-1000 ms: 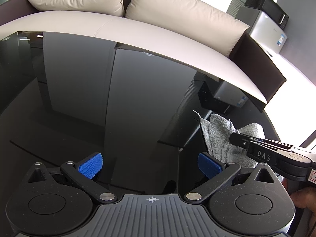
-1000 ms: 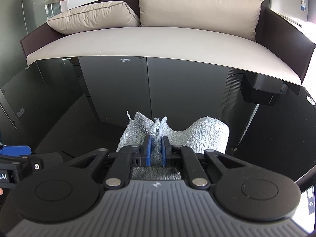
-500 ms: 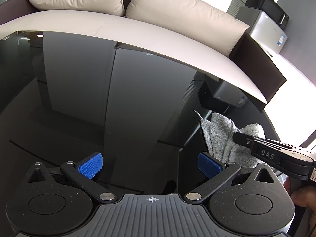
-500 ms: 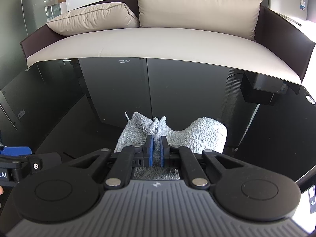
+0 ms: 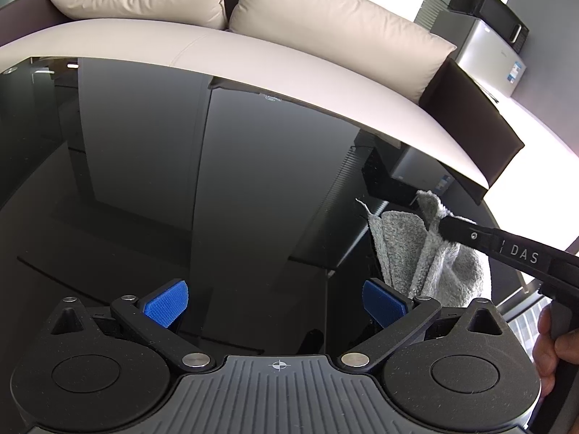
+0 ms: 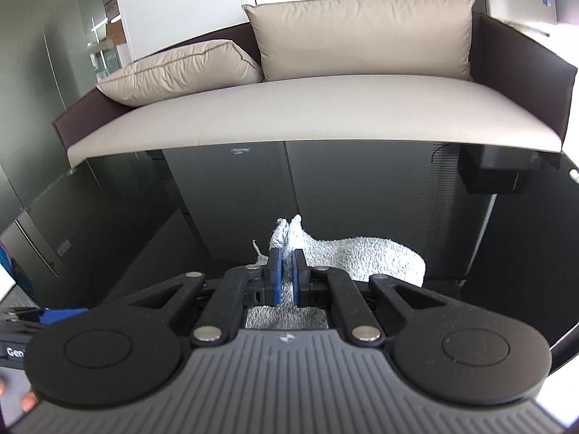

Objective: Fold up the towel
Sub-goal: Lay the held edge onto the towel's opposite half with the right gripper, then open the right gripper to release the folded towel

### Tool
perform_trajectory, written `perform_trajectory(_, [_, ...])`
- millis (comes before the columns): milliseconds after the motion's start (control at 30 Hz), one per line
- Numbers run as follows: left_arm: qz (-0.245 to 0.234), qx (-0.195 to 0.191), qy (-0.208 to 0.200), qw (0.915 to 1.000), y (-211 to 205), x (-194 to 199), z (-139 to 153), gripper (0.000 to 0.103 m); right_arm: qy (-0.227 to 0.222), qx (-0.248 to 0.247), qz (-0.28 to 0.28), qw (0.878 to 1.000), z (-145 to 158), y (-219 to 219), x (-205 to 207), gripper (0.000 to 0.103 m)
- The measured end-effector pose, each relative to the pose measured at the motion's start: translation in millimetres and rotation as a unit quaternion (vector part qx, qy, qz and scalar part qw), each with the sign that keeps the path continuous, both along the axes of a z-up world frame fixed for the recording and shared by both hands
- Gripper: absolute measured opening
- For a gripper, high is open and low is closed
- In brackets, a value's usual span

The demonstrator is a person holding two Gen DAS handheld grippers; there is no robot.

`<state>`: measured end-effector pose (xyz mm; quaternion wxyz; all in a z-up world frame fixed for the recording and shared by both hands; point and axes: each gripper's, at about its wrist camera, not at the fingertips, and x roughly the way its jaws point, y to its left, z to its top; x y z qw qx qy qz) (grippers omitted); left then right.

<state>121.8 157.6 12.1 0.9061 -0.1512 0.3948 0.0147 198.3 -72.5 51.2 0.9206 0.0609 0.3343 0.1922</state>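
Observation:
A grey terry towel (image 6: 358,253) lies bunched on the glossy black table (image 6: 380,188). My right gripper (image 6: 286,253) is shut on a pinched-up edge of the towel, whose tip pokes up between the blue pads. In the left wrist view the same towel (image 5: 401,246) hangs lifted at the right, held by the right gripper (image 5: 443,222), whose black finger shows side-on. My left gripper (image 5: 275,303) stands open low over bare table, its blue pads (image 5: 166,303) wide apart with nothing between them; the towel is just beyond its right finger.
A beige sofa (image 5: 289,54) with two cushions runs along the table's far edge. A printer and a black box (image 5: 488,36) stand at the far right. A person's hand (image 5: 553,347) grips the right tool's handle. The table reflects cabinets.
The right gripper has pinched tighter on the towel edge, lifted it higher off the table and rolled a little. The left gripper has stayed still and open.

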Motion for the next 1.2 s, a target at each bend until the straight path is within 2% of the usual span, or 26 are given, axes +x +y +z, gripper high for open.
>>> perform_trajectory(200, [0.0, 0.0, 0.0, 1.0, 1, -1, 0, 0.102, -0.013, 0.008, 0.035, 0.999, 5, 10, -2, 0.005])
perform_trajectory(467, [-0.002, -0.001, 0.0, 1.0, -5, 0, -1, 0.102, 0.022, 0.004, 0.044, 0.999, -17, 22, 10, 0.006])
perform_trajectory(733, [-0.002, -0.002, -0.001, 1.0, -6, 0, 1, 0.102, 0.001, 0.027, 0.032, 0.999, -7, 12, 2, 0.012])
perform_trajectory(767, [-0.002, -0.002, -0.001, 1.0, -6, 0, 1, 0.102, -0.003, 0.026, 0.031, 0.999, -5, 11, 0, 0.016])
perform_trajectory(800, [-0.003, -0.002, -0.002, 1.0, -6, 0, 1, 0.102, -0.006, 0.022, 0.031, 0.999, -3, 10, -3, 0.025])
perform_trajectory(833, [-0.003, -0.001, -0.002, 1.0, -7, 0, 2, 0.102, -0.008, 0.017, 0.032, 0.999, -2, 9, -5, 0.027])
perform_trajectory(1067, [0.003, 0.002, -0.008, 1.0, -5, 3, 4, 0.102, -0.023, -0.037, 0.077, 0.996, -7, 16, -32, 0.028])
perform_trajectory(1200, [0.006, 0.003, -0.01, 0.9999, -3, 2, 6, 0.102, -0.033, -0.084, 0.095, 0.991, -15, 23, -47, 0.032])
